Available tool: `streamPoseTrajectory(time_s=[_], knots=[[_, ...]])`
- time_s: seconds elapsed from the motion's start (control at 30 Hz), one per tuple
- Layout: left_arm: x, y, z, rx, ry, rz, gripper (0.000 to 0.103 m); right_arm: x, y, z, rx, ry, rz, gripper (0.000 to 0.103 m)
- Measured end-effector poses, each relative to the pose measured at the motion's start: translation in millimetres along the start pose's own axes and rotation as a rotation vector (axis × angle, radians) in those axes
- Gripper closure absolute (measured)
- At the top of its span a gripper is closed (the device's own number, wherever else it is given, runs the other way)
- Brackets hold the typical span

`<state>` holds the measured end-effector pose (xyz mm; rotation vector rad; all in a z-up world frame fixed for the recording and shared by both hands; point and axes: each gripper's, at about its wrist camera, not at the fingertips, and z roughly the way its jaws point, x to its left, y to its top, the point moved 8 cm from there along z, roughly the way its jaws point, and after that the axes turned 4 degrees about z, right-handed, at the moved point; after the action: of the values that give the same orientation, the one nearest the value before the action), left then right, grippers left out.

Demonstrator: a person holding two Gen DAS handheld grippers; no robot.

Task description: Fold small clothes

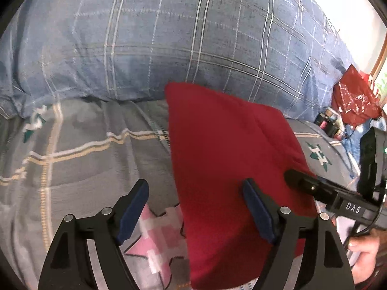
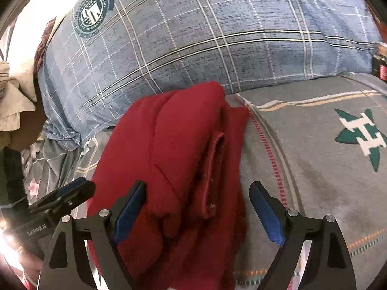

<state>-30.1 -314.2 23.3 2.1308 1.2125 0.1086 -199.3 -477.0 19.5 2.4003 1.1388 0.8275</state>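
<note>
red garments: 1 (image 1: 232, 169), folded
grippers: 2, left gripper (image 1: 196, 211) and right gripper (image 2: 197, 211), both jaws spread
blue plaid pillows: 1 (image 1: 169, 36)
grey bedsheets: 1 (image 1: 84, 157)
green star prints: 2 in left view, 1 in right
pink star prints: 1 (image 1: 157, 239)
red bags: 1 (image 1: 353, 96)

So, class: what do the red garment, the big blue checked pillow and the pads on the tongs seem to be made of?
Red garment: soft matte knit or fleece, judging by its fuzzy nap and thick folds.
Blue checked pillow: woven fabric, probably cotton, with a printed mottled check and fine creases.
Tong pads: blue, matte, likely rubber or foam, on black, probably plastic, fingers.
</note>
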Motion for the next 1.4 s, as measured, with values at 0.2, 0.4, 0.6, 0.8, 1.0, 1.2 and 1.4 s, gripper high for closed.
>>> streamPoseTrajectory(time_s=[0.2,0.4,0.6,0.8,1.0,1.2,1.4], knots=[[3.1,3.4,31.3,0.037,-0.130,-0.078,0.020,7.0,4.2,14.8,-0.001,0.040,-0.052,0.014],[-7.9,8.8,38.0,0.026,-0.189,-0.062,0.052,20.3,8.1,9.8,-0.063,-0.014,-0.133,0.049],[1.9,2.4,-27.8,0.003,-0.197,-0.020,0.057,73.1,2.1,-33.9,-0.109,0.023,-0.231,0.060],[40.2,-46.8,-101.1,-0.002,-0.091,-0.016,0.053,126.3,-46.0,-71.5,-0.069,0.173,-0.231,0.056],[82.0,-99.3,-87.8,0.066,0.028,-0.066,0.048,117.8,-105.5,-46.5,0.067,0.031,-0.237,0.048],[91.1,-82.2,-109.3,-0.049,0.130,-0.066,0.044,158.2,-99.4,-87.1,-0.018,0.063,-0.383,0.049],[88.9,-99.3,-108.4,-0.090,0.172,-0.056,0.026,181.4,-131.3,-42.4,0.059,-0.016,-0.560,0.065]])
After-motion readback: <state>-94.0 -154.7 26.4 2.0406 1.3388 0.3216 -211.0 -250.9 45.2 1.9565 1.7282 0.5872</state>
